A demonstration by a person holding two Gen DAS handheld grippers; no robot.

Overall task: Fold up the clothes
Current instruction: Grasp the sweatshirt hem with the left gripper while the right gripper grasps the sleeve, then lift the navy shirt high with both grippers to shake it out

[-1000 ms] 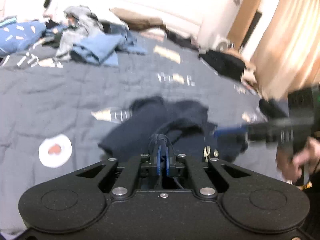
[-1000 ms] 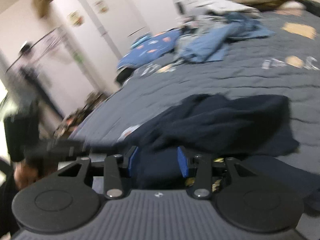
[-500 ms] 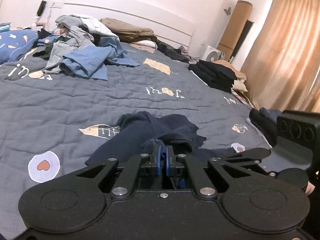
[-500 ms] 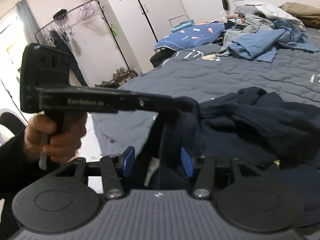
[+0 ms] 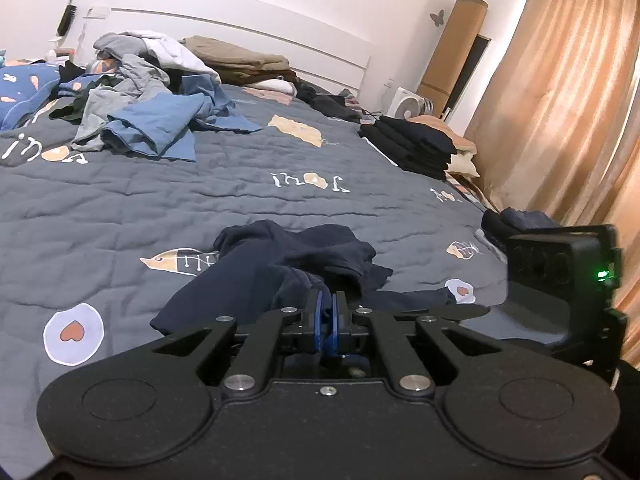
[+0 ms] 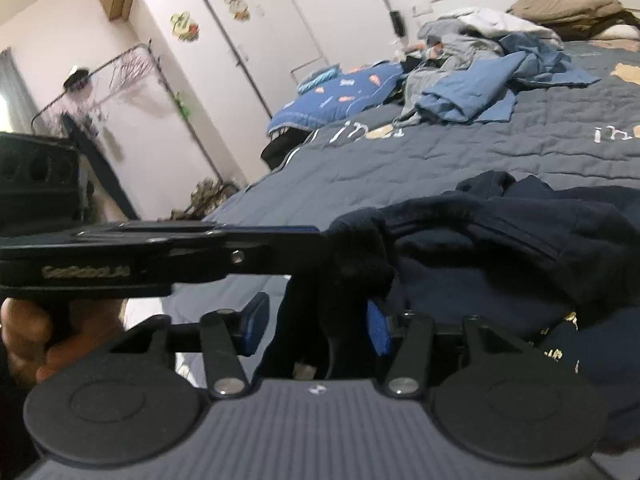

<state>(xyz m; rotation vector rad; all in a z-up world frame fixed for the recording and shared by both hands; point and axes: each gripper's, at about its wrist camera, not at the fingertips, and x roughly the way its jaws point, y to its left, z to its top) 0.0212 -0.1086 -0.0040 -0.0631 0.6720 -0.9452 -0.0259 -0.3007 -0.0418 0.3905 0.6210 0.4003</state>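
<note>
My left tongs (image 5: 327, 307) pinched the limp navy cotton garment (image 5: 280, 268); my right tongs (image 6: 316, 326), at three o'clock, were closing around its soft hanging fold.

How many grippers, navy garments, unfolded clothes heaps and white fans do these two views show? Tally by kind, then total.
Grippers: 2 (left gripper clamps the navy garment; right gripper closing around it)
Navy garment: 1
Unfolded clothes heap: 1
White fan: 1
Total: 5
</note>
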